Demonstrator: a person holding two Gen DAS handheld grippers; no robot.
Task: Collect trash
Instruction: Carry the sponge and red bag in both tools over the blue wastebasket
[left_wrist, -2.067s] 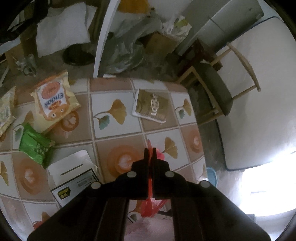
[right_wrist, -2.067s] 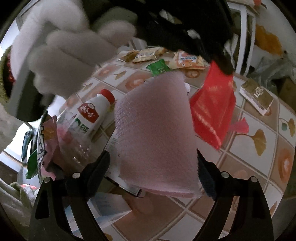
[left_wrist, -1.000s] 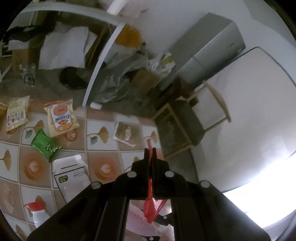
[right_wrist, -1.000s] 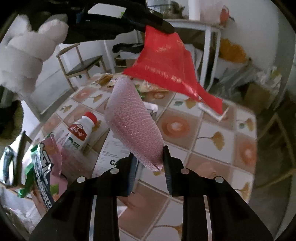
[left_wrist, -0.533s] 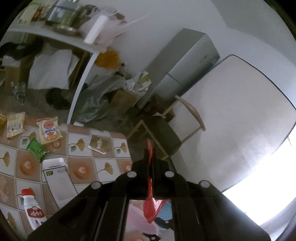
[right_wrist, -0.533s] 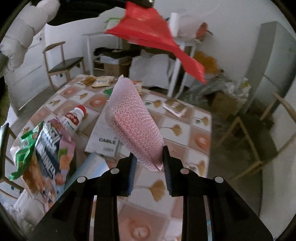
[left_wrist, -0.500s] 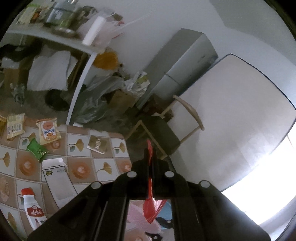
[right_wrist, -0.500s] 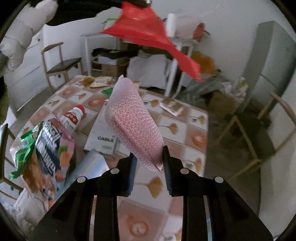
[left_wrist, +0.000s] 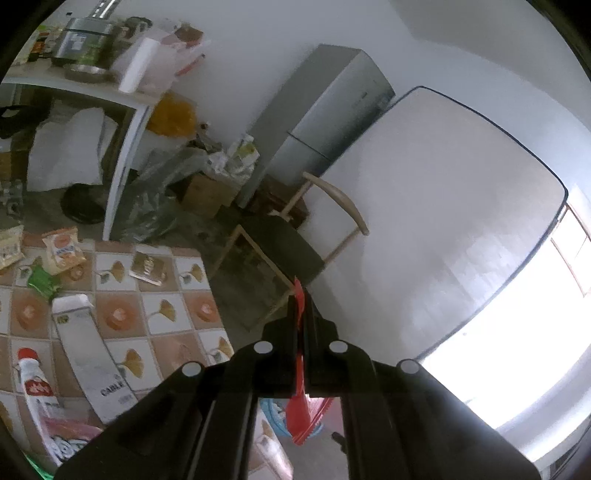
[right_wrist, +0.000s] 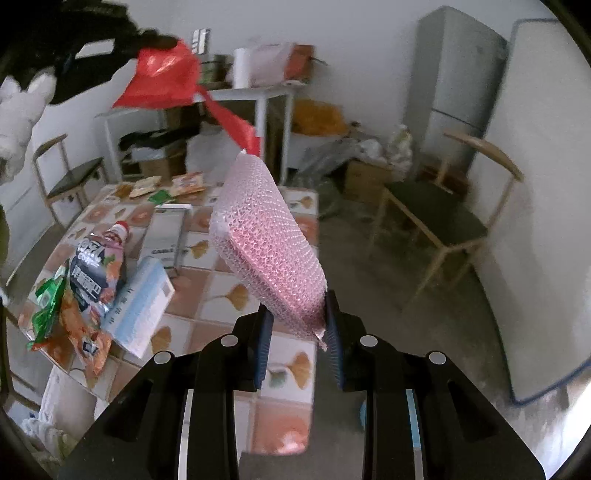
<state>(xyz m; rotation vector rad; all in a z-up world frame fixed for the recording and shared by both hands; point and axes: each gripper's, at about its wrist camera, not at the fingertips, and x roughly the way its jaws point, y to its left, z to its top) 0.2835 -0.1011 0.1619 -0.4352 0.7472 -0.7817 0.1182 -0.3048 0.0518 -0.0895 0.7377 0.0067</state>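
Observation:
My left gripper (left_wrist: 302, 306) is shut on the rim of a red plastic bag (left_wrist: 300, 406), which hangs below the jaws; in the right wrist view that red bag (right_wrist: 162, 77) is high at the upper left under the left gripper (right_wrist: 162, 40), held by a white-gloved hand (right_wrist: 20, 107). My right gripper (right_wrist: 297, 317) is shut on a pink bubble-wrap packet (right_wrist: 264, 236), raised above the tiled table (right_wrist: 221, 291). On the table lie a white carton (left_wrist: 88, 347), a red-capped bottle (left_wrist: 35, 380), snack packets (right_wrist: 85, 280) and a gold sachet (left_wrist: 147, 267).
A wooden chair with a dark seat (right_wrist: 436, 214) stands right of the table, another chair (right_wrist: 70, 181) at the left. A grey fridge (left_wrist: 317, 122) and an upright white mattress (left_wrist: 443, 229) line the far wall. A cluttered white shelf table (right_wrist: 243, 96) and boxes stand behind.
Both grippers rose and pulled back from the table, so more of the room shows. The red bag went up and left in the right wrist view. The pink packet stays gripped.

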